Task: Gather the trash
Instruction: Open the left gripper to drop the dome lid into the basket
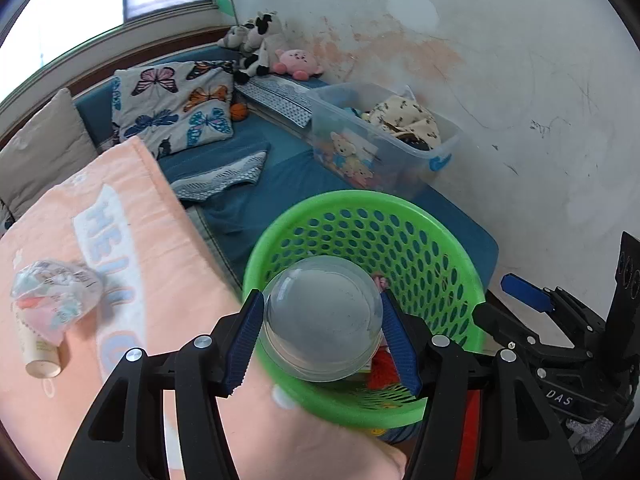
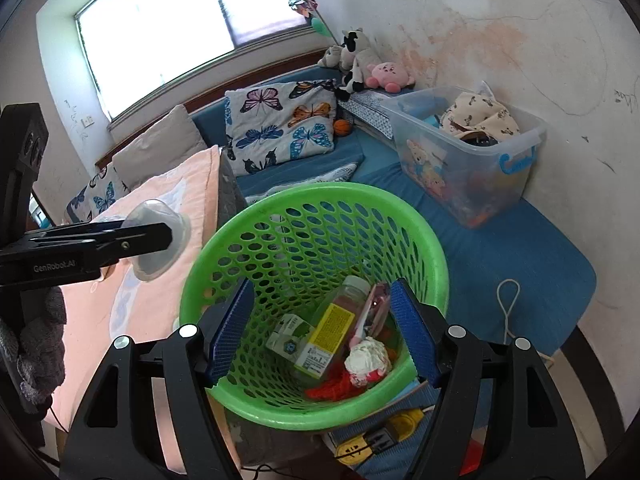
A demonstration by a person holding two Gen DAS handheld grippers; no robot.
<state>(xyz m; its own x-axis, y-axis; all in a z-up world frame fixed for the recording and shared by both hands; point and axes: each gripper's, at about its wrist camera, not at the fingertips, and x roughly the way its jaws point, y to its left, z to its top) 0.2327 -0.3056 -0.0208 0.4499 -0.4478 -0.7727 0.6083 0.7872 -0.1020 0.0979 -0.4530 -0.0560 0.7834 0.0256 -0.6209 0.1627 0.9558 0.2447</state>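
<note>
My left gripper [image 1: 322, 340] is shut on a clear plastic dome lid [image 1: 322, 318] and holds it above the near rim of the green perforated basket [image 1: 420, 248]. It also shows in the right wrist view [image 2: 160, 236], left of the basket [image 2: 304, 208]. My right gripper [image 2: 320, 332] is shut on the basket, its blue pads clamped across the near rim. Inside lie a plastic bottle [image 2: 334, 322], a small carton [image 2: 290, 336], crumpled paper [image 2: 366, 360] and red scraps. A crumpled clear wrapper [image 1: 56, 292] and a small beige tube [image 1: 40, 356] lie on the peach blanket [image 1: 160, 280].
A blue mattress [image 2: 500, 248] runs along the stained wall, with a clear storage bin [image 2: 464, 152], a butterfly pillow [image 2: 280, 124] and plush toys [image 2: 372, 64]. A yellow power strip [image 2: 380, 436] lies below the basket. The window [image 2: 180, 20] is at the back.
</note>
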